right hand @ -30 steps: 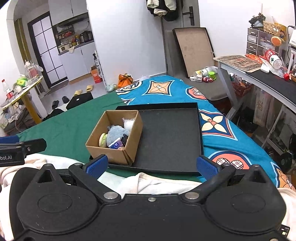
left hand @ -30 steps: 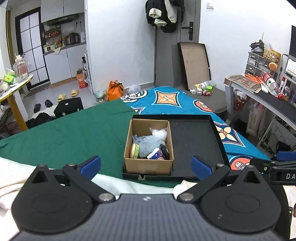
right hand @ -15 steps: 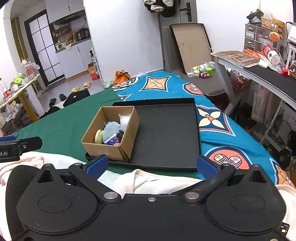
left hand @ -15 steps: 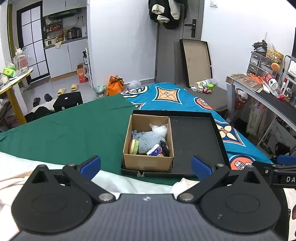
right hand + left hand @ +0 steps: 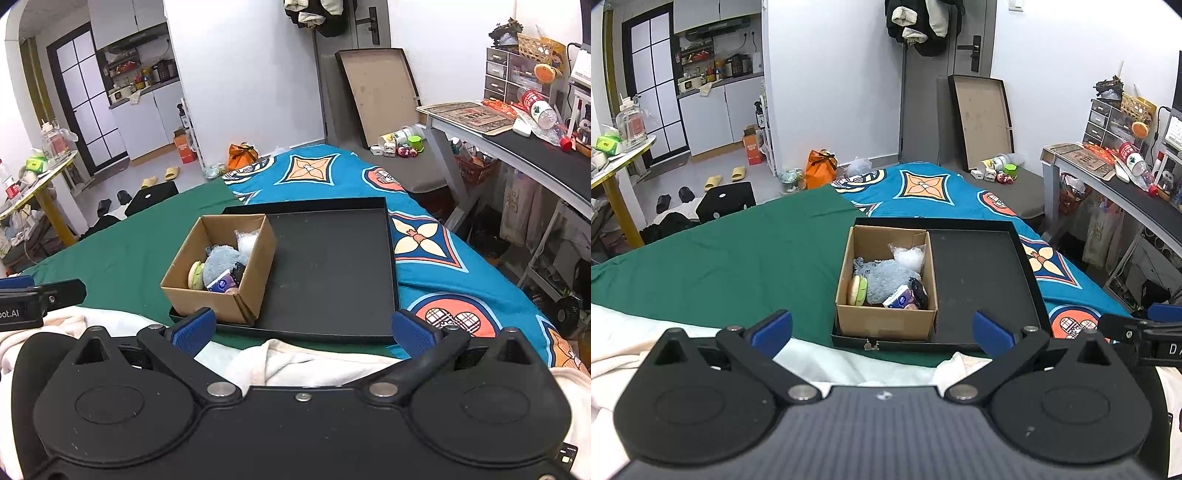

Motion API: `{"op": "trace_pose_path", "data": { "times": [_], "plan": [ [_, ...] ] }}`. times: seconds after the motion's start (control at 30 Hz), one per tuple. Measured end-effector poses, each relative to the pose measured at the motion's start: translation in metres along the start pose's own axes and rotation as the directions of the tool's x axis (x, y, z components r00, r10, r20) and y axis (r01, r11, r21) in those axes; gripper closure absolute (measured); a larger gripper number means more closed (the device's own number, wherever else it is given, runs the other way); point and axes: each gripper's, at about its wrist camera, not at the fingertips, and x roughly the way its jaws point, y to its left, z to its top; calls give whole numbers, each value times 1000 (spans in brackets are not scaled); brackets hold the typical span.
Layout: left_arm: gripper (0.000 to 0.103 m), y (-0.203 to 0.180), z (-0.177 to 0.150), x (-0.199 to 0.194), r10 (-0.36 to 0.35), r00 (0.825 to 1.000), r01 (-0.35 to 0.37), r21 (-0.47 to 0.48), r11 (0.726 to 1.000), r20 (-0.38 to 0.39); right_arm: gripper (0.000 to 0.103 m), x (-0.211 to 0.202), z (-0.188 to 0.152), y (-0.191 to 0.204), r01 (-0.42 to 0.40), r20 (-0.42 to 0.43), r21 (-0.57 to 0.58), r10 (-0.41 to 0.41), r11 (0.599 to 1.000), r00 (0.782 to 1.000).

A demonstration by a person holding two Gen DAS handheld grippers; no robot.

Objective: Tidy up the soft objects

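A brown cardboard box (image 5: 886, 320) stands in the left part of a black tray (image 5: 982, 273) on the bed. It holds several soft things: a grey-blue plush (image 5: 886, 280), a green and cream sponge (image 5: 857, 290), a white bag of stuffing (image 5: 908, 255) and a purple tissue pack (image 5: 901, 301). The box (image 5: 207, 295) and tray (image 5: 332, 266) also show in the right wrist view. My left gripper (image 5: 882, 325) is open and empty, held back above the white blanket. My right gripper (image 5: 301, 328) is open and empty, to the right of the left one.
A green cloth (image 5: 720, 258) and a blue patterned cover (image 5: 923, 192) lie on the bed. A white blanket (image 5: 295, 362) lies at the near edge. A cluttered desk (image 5: 1126, 184) stands at the right. A tray lid (image 5: 982, 122) leans on the far wall.
Both grippers have pulled back and risen a little, so the box and tray look slightly farther off. Both stay open. Nothing in the box has moved.
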Motion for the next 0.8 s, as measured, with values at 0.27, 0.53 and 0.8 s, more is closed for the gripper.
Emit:
{"op": "trace_pose_path", "data": {
  "times": [0.27, 0.53, 0.8],
  "plan": [
    [0, -1, 0, 1, -2, 1000, 2, -3, 1000, -4, 0, -1, 0, 2, 2, 1, -12, -2, 1000, 1000],
    [0, 0, -3, 4, -8, 1000, 8, -7, 1000, -12, 0, -1, 0, 2, -10, -3, -13, 10, 1000, 1000],
    [0, 1, -5, 6, -9, 1000, 9, -5, 1000, -18, 0, 0, 0, 1, -10, -5, -12, 9, 1000, 1000]
  ]
}}
